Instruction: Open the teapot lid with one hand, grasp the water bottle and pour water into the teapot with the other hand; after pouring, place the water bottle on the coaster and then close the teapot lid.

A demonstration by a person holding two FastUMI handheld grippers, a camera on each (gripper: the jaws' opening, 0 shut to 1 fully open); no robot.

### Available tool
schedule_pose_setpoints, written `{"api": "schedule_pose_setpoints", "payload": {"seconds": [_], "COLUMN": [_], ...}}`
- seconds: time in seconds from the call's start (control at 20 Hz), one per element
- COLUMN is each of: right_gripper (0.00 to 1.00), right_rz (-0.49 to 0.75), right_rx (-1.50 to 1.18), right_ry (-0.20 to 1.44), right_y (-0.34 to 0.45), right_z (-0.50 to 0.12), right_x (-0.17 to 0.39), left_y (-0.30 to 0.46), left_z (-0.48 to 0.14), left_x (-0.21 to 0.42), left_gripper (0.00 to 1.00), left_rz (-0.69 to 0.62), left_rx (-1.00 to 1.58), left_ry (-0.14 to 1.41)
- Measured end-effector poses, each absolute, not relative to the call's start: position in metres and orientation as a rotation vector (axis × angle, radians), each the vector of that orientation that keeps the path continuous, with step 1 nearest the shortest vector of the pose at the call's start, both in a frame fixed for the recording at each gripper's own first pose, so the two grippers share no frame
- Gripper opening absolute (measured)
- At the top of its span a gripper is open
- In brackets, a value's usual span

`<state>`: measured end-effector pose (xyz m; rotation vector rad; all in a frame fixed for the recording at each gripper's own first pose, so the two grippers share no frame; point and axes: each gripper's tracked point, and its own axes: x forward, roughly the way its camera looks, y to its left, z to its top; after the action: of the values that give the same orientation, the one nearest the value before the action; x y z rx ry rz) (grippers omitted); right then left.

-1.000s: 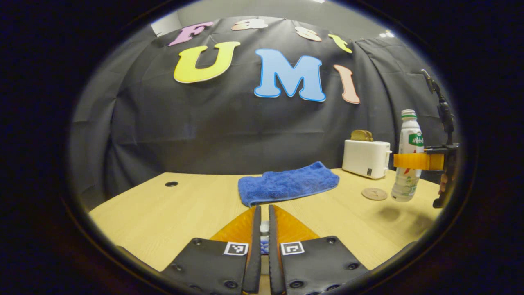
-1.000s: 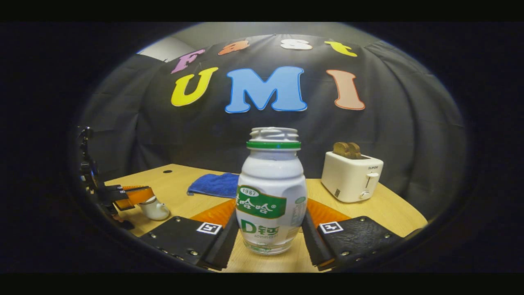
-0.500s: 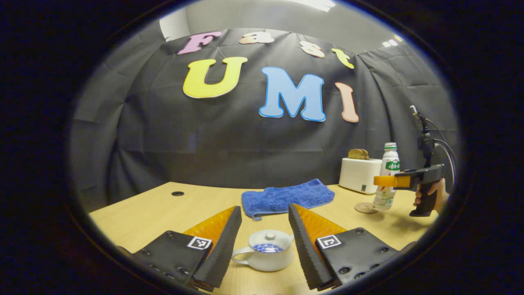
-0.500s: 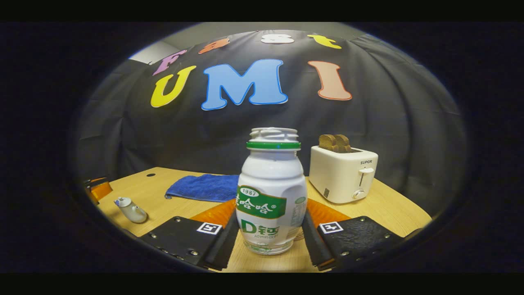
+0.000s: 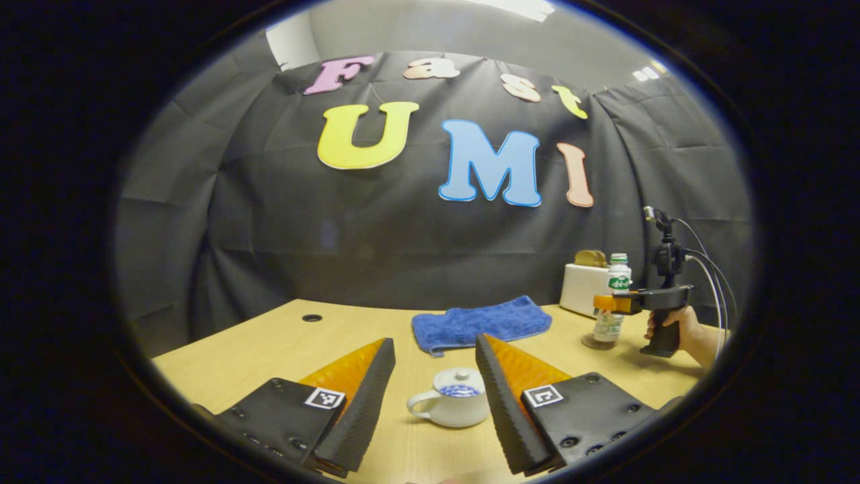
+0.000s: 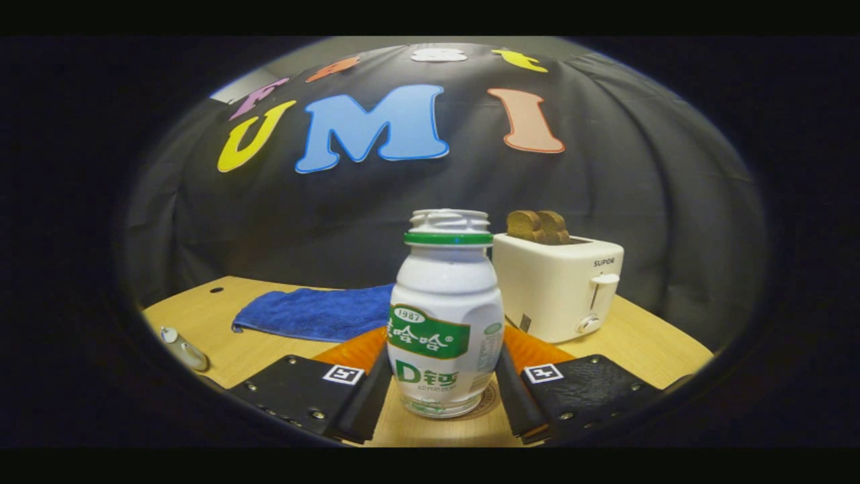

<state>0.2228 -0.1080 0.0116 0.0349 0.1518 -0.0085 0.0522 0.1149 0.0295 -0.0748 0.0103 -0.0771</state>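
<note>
Since the earlier frames the left gripper [image 5: 435, 403] has let go of the lid and drawn back, its fingers now spread wide, and the right gripper [image 6: 443, 393] has carried the bottle [image 6: 446, 312] lower, over the coaster [image 6: 489, 398]. In the left gripper view the teapot [image 5: 451, 405] stands on the table [image 5: 269, 349] between the two spread fingers and touches neither; its lid [image 5: 460, 380] sits on top, knob up, and the handle points toward the left finger. Beyond the fingertips lies a blue towel [image 5: 480, 323]. Off past the right finger a hand [image 5: 685, 329] holds the right gripper, which clamps the bottle in front of a toaster [image 5: 583, 289]; the coaster shows as a thin disc under the bottle's base, and whether the two touch cannot be told. In the right gripper view both fingers press on the bottle's lower sides, the bottle upright and uncapped. A sliver of the coaster peeks out beside its base by the right finger, the rest hidden. The toaster stands behind the right finger with bread [image 6: 537, 226] in its slots, and the towel lies beyond the left one. The teapot is cut off at the far left edge, only a pale part showing.
</note>
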Motion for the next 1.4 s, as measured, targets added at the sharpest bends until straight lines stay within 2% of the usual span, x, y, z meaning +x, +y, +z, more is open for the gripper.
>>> {"api": "schedule_pose_setpoints", "payload": {"seconds": [0.2,0.25,0.3,0.35,0.4,0.45,0.55,0.65,0.7,0.75,0.8,0.9,1.0,1.1,1.3,1.4], "right_gripper": [0.72,0.72,0.72,0.72,0.72,0.72,0.72,0.76,0.76,0.77,0.86,0.89,0.95,0.95,0.95,0.95], "right_rz": [-0.003,-0.005,-0.008,-0.008,-0.009,-0.007,-0.008,-0.007,-0.011,-0.014,-0.009,-0.007,-0.011,-0.002,-0.003,-0.033], "right_rx": [0.035,0.029,0.023,0.017,0.018,0.011,0.003,0.01,0.007,0.005,0.009,0.001,-0.029,-0.045,-0.026,-0.034], "right_ry": [0.167,0.159,0.155,0.154,0.149,0.151,0.143,0.147,0.158,0.16,0.155,0.138,0.117,0.101,0.048,0.029], "right_y": [-0.107,-0.107,-0.108,-0.109,-0.109,-0.109,-0.109,-0.108,-0.108,-0.109,-0.108,-0.107,-0.106,-0.102,-0.089,-0.075], "right_z": [0.004,0.004,0.004,0.002,0.004,0.003,0.002,0.0,-0.003,-0.002,0.0,0.007,0.014,0.022,0.043,0.047], "right_x": [0.229,0.231,0.232,0.232,0.233,0.232,0.232,0.233,0.233,0.231,0.23,0.225,0.215,0.199,0.14,0.106], "left_y": [0.113,0.11,0.11,0.109,0.109,0.109,0.109,0.108,0.106,0.104,0.104,0.105,0.106,0.103,0.093,0.074], "left_z": [0.026,0.025,0.025,0.025,0.025,0.027,0.028,0.029,0.029,0.028,0.028,0.031,0.033,0.033,0.03,0.024], "left_x": [0.055,0.055,0.054,0.054,0.054,0.053,0.051,0.051,0.051,0.051,0.049,0.046,0.043,0.039,0.033,0.031], "left_gripper": [0.86,0.82,0.82,0.86,0.82,0.86,0.86,0.86,0.82,0.86,0.86,0.86,0.86,0.86,0.99,0.99], "left_rz": [-0.077,-0.08,-0.078,-0.077,-0.077,-0.078,-0.076,-0.079,-0.09,-0.098,-0.102,-0.098,-0.095,-0.092,-0.075,-0.081], "left_rx": [-0.089,-0.091,-0.087,-0.08,-0.076,-0.075,-0.074,-0.079,-0.09,-0.102,-0.11,-0.115,-0.117,-0.117,-0.121,-0.136], "left_ry": [0.015,0.017,0.016,0.016,0.014,0.012,0.009,0.007,0.009,0.012,0.015,0.011,0.006,0.003,0.004,0.012]}}
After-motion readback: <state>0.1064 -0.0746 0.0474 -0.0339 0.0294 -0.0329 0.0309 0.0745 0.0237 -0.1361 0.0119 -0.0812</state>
